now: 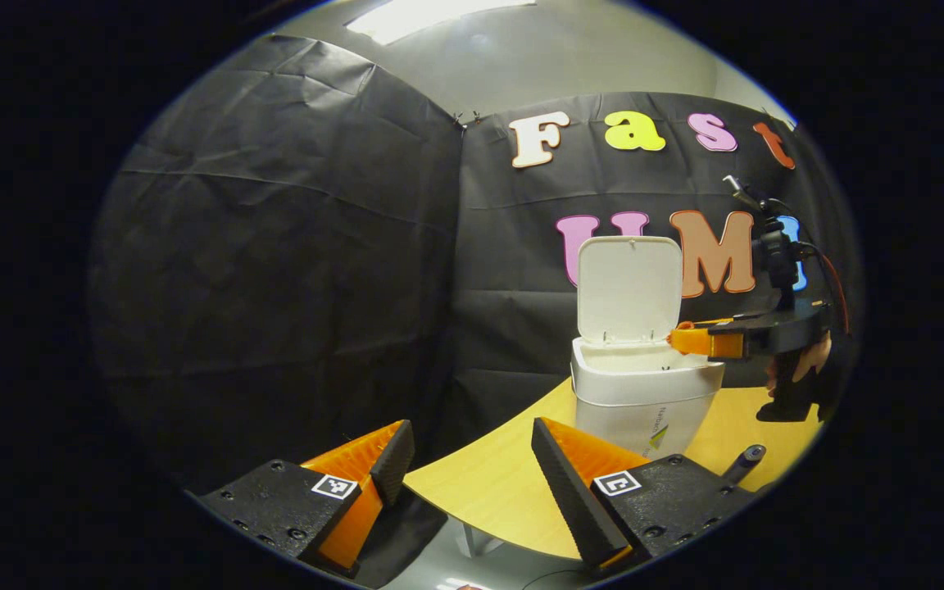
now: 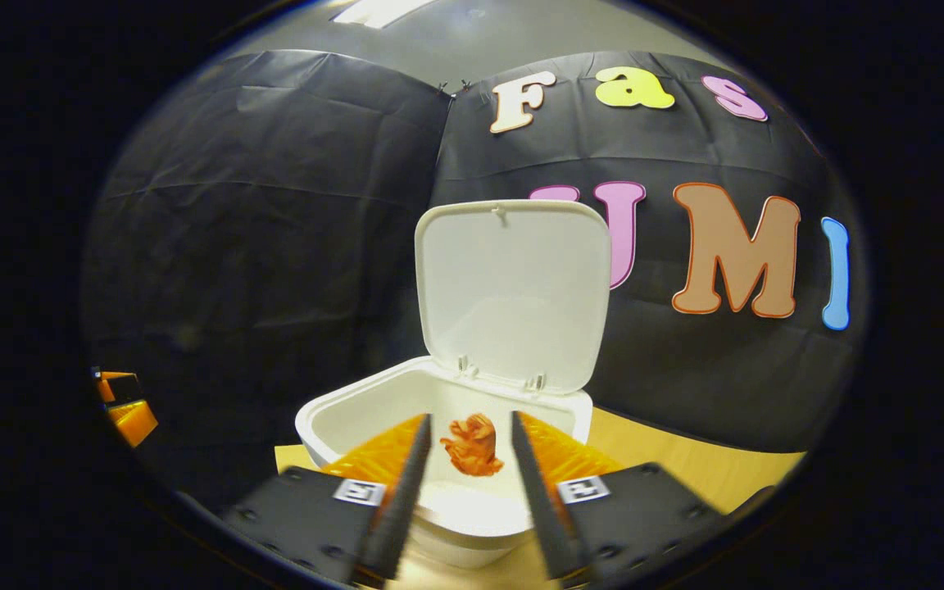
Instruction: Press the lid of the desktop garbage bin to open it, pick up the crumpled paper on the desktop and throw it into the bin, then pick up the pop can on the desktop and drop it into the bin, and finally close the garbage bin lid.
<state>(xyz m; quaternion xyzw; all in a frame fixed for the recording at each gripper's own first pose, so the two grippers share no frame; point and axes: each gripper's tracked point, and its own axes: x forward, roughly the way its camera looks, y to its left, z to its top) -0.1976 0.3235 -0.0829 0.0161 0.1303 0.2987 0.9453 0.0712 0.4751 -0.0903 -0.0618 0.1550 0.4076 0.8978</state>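
Black cloth walls close in a yellow wooden table (image 1: 505, 475) on which the white desktop garbage bin (image 1: 644, 401) stands, its lid (image 2: 513, 295) swung upright, so the pressing step is done. Seen from the right gripper view, the right claw (image 2: 468, 483) hangs over the bin's mouth with its fingers spread, and the crumpled orange paper (image 2: 470, 445) sits between them without touching; it looks to be dropping or already lying inside, though the depth is hard to judge. The left claw (image 1: 472, 483) hovers apart from the bin, spread and holding nothing. Judging from this, the paper step is nearly complete, while the pop can and closing the lid remain.
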